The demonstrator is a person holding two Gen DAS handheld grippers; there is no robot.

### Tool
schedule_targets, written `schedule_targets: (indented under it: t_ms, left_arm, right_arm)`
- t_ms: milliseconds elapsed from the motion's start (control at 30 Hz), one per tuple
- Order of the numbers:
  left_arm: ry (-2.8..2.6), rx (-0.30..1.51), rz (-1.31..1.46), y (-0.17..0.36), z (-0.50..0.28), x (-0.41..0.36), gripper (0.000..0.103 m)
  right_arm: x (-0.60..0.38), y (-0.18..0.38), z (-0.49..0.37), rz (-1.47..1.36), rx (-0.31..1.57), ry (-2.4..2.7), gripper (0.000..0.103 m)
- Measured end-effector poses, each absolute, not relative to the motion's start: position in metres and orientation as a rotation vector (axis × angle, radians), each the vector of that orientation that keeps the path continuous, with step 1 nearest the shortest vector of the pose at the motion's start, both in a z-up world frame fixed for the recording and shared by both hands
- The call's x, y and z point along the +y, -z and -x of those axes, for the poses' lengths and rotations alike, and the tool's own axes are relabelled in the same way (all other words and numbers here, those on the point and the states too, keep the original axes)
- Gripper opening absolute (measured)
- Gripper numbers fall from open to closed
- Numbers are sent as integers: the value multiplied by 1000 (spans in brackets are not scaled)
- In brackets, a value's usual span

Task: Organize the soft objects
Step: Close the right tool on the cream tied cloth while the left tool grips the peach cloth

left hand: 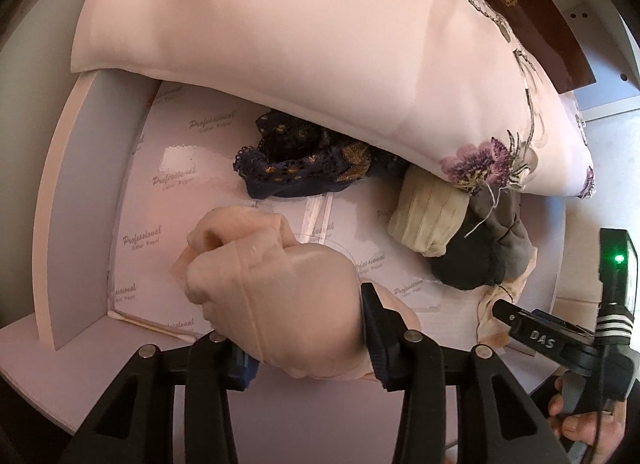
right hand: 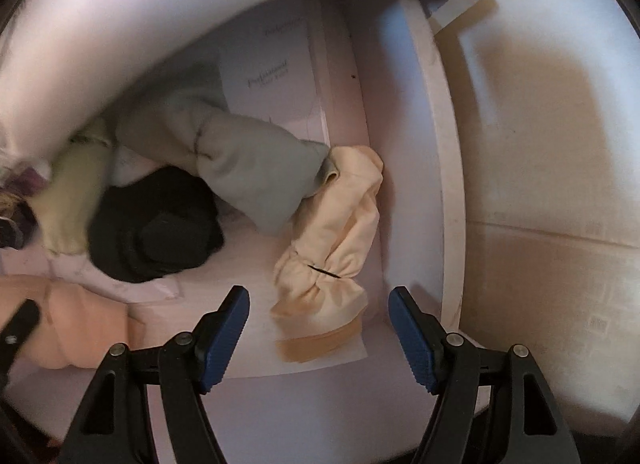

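Observation:
My left gripper (left hand: 304, 324) is shut on a peach-coloured soft bundle (left hand: 276, 280), which bulges between its pads just above the paper-lined drawer floor (left hand: 172, 184). The same peach bundle (right hand: 76, 328) shows at the left edge of the right wrist view. My right gripper (right hand: 318, 292) stands open over the near end of a cream fabric bundle (right hand: 332, 224); its pads do not touch it. A grey roll (right hand: 256, 176) and a black roll (right hand: 156, 224) lie beside the cream bundle. Dark navy lace cloth (left hand: 304, 160) lies under a pink pillow (left hand: 280, 32).
The pink flowered pillow overhangs the back of the drawer. White drawer walls stand on the left (left hand: 76, 192) and right (right hand: 444, 184). A pale ribbed roll (left hand: 428, 220) rests by the grey and black rolls (left hand: 480, 256). A dark wooden board (left hand: 532, 4) lies behind. A hand (left hand: 580, 420) holds the right gripper.

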State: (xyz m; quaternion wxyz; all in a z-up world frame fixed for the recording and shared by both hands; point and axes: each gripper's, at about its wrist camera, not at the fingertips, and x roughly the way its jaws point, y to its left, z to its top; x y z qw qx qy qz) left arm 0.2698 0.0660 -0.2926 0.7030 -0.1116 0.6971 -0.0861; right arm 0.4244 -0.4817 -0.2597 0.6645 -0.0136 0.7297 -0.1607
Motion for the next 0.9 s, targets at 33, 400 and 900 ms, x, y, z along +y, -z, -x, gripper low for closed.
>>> schedule_targets:
  t_ms: [33, 400, 900]
  left_arm:
    - [188, 1552, 249, 293, -270, 67, 44]
    - [160, 1566, 252, 301, -275, 53, 48]
    - [188, 1546, 236, 296, -271, 49, 42]
  right_arm:
    - [-481, 264, -426, 62, 1654, 371, 73]
    - [-498, 296, -442, 43, 1723, 347, 34]
    - [-516, 292, -447, -17, 1735, 273, 33]
